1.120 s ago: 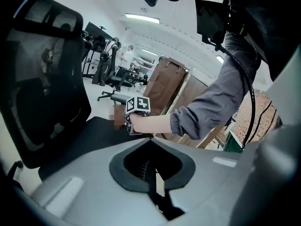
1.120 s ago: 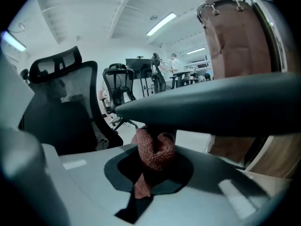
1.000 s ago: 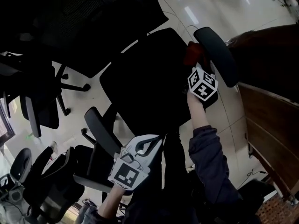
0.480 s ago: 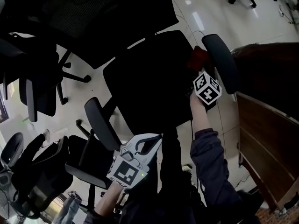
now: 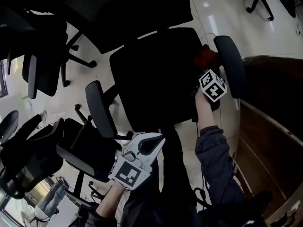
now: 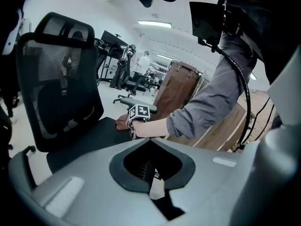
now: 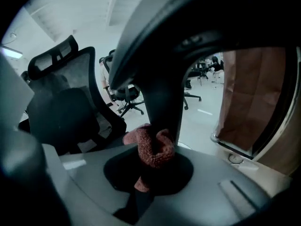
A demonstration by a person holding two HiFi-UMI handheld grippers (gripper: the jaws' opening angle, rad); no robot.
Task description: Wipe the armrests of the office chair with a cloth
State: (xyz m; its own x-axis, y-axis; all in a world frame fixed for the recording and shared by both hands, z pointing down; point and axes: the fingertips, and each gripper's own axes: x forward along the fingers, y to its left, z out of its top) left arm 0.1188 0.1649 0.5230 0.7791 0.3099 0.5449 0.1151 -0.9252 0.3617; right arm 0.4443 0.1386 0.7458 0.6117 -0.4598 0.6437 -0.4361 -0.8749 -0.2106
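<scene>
The office chair's black seat point(image 5: 156, 74) fills the middle of the head view, with its right armrest point(image 5: 230, 66) and left armrest point(image 5: 100, 109) on either side. My right gripper point(image 5: 205, 66) is shut on a red cloth point(image 5: 203, 56) and holds it against the inner side of the right armrest. In the right gripper view the cloth point(image 7: 151, 150) is bunched against the armrest's post point(image 7: 162, 93), under the pad. My left gripper point(image 5: 157, 139) hangs low in front of the seat, shut and holding nothing. From the left gripper view the right armrest point(image 6: 136, 101) and the cloth point(image 6: 122, 122) show far off.
Several other black office chairs point(image 5: 42, 70) crowd the left and top of the head view. A brown wooden cabinet point(image 5: 270, 126) stands close on the right, beside the right armrest. A dark cable point(image 6: 235, 74) hangs from the person's body. The floor is pale tile point(image 5: 208, 8).
The head view has swung, so the chair sits further right and lower in frame. The right gripper has stayed against the right armrest with the cloth. The left gripper has hardly moved.
</scene>
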